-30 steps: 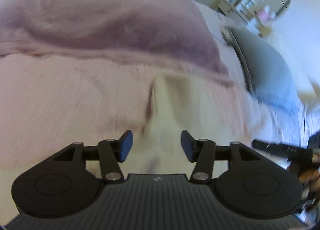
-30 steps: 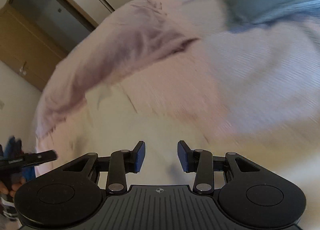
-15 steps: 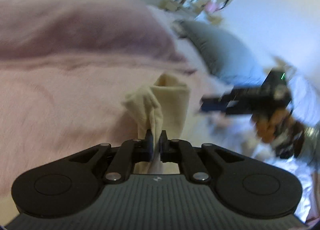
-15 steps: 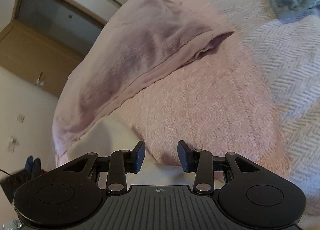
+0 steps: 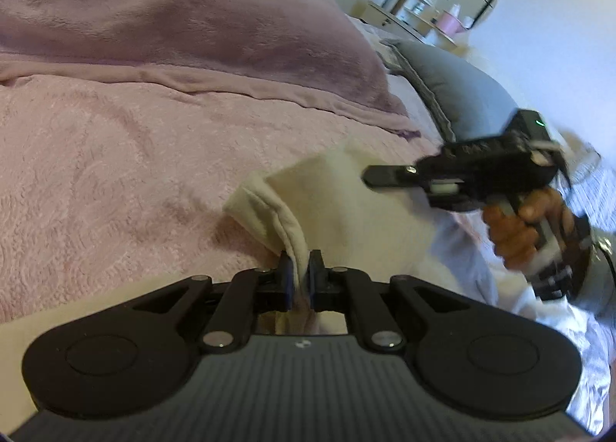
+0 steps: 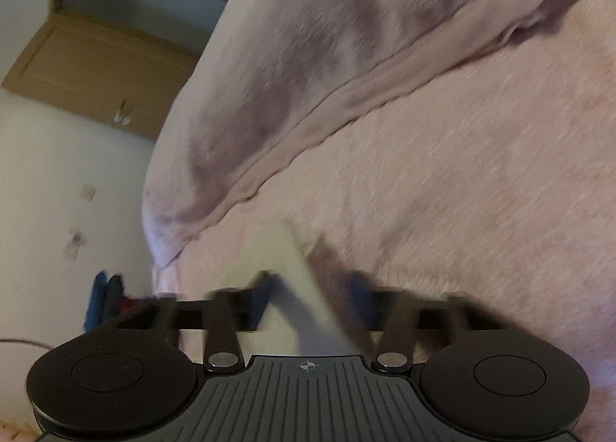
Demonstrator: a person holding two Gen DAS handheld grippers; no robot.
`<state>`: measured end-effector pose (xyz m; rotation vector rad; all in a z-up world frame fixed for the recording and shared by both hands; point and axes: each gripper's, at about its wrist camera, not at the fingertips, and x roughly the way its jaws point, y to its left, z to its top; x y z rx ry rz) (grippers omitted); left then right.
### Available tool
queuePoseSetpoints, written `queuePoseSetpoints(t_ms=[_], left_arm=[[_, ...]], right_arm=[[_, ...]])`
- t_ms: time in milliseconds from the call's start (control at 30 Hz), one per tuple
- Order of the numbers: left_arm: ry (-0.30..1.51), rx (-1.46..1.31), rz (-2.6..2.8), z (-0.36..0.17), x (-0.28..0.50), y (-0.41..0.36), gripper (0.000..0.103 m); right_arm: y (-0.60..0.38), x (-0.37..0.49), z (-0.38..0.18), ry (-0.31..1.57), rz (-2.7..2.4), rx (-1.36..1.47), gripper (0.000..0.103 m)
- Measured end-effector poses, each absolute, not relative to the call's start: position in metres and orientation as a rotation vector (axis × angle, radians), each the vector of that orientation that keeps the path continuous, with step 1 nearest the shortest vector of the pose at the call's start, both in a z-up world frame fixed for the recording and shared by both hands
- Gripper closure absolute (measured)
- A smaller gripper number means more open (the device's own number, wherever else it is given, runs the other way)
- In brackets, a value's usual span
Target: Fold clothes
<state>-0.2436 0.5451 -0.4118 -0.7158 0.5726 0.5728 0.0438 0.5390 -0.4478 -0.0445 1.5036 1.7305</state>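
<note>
A big bed fills both views, with a bumpy pink cover on top. A soft purple blanket lies in a heap across the far part of the bed, and its edge runs as a long seam over the pink cover. A grey pillow sits at the far right corner of the bed in the left wrist view. Past the bed, the right wrist view shows a brown door in a pale wall.

A cream cloth lies on the pink cover, close to the near edge of the bed. One edge of it is pulled up into a fold.

The left gripper has its fingers squeezed close together, and the folded cream edge is pinched between them.

The right gripper is blurry. Its fingers stand wide apart, one on each side of a cream corner that sticks up between them. They do not look like they press on it. In the left wrist view this gripper shows from the side, just above the right part of the cloth, with a person's hand wrapped round its handle.
</note>
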Motion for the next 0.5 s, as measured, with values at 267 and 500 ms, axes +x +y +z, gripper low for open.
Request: queuePoseSetpoints(t_ms=[267, 500], left_arm=[[0.478, -0.408, 0.645, -0.375, -0.198, 0.568, 0.09], [0.527, -0.735, 0.734, -0.396, -0.208, 0.616, 0.08]], right_arm=[[0.472, 0.045, -0.388, 0.97, 1.754, 0.001, 0.097], [0.476, 0.086, -0.419, 1.253, 1.601, 0.172, 0.062]])
